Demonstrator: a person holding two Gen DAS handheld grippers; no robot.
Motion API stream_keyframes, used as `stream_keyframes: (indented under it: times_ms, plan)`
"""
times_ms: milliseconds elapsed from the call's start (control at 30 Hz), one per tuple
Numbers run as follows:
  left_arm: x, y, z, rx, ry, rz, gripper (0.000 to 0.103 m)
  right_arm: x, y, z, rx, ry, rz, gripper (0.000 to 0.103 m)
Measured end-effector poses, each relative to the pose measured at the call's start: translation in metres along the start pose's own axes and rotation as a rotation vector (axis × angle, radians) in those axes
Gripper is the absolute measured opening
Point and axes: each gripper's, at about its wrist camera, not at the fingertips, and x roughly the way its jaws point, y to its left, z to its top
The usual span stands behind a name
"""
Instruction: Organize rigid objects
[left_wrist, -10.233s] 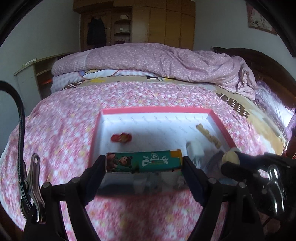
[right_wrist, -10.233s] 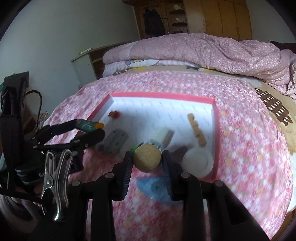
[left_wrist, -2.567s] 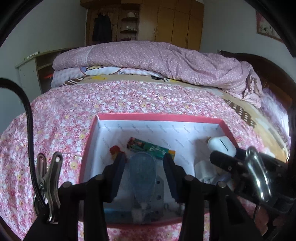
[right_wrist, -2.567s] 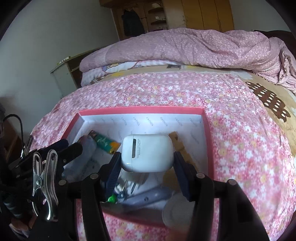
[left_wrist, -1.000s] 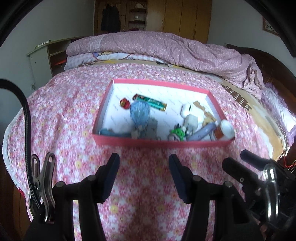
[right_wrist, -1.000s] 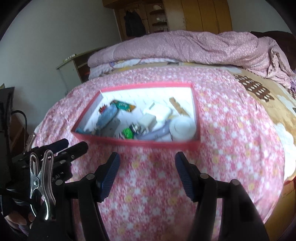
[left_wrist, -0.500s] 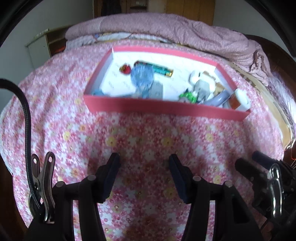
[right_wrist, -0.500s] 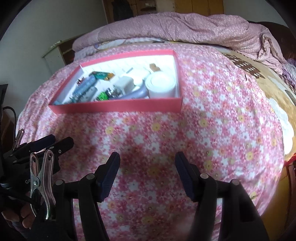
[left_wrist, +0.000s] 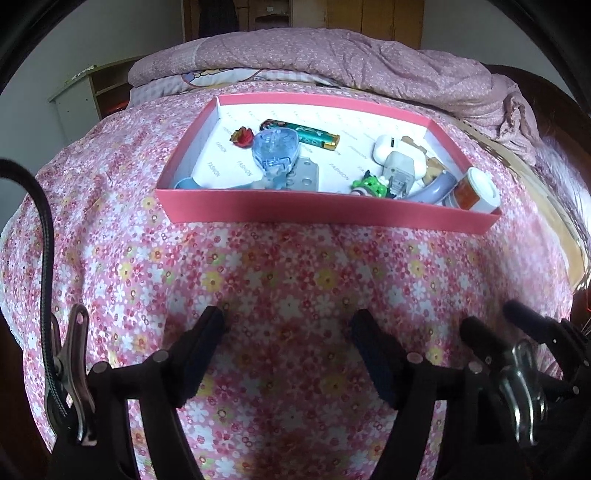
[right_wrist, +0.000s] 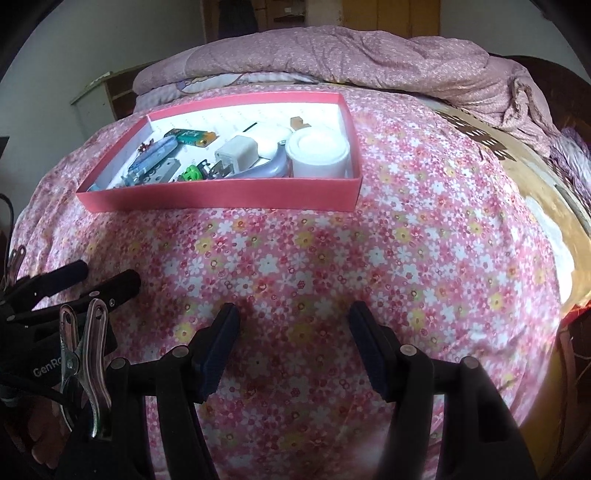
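**Box filled, both grippers empty**

The red box (left_wrist: 325, 216) sits on the floral bedspread (left_wrist: 295, 280), far from both grippers. Inside lie a battery (left_wrist: 303, 133), blue case (left_wrist: 275, 149), white earbud case (left_wrist: 388, 146), charger (left_wrist: 399, 168), green toy (left_wrist: 369, 183) and a white jar (right_wrist: 317, 151) at its right end. The left gripper (left_wrist: 288, 332), whose jaws have just been opening, and the right gripper (right_wrist: 293, 325) both stand apart with nothing between them. No loose item shows on the bedspread, so the sorting looks finished.
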Motion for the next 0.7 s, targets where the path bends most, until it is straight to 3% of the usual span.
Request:
stream_keyframes:
  times_ms: [700]
  plan:
    - [0.0004,-0.0015,-0.0003,-0.002,0.004,0.019,0.079,0.0001,0.0026,-0.0017,0.001,-0.017,-0.003,0.067]
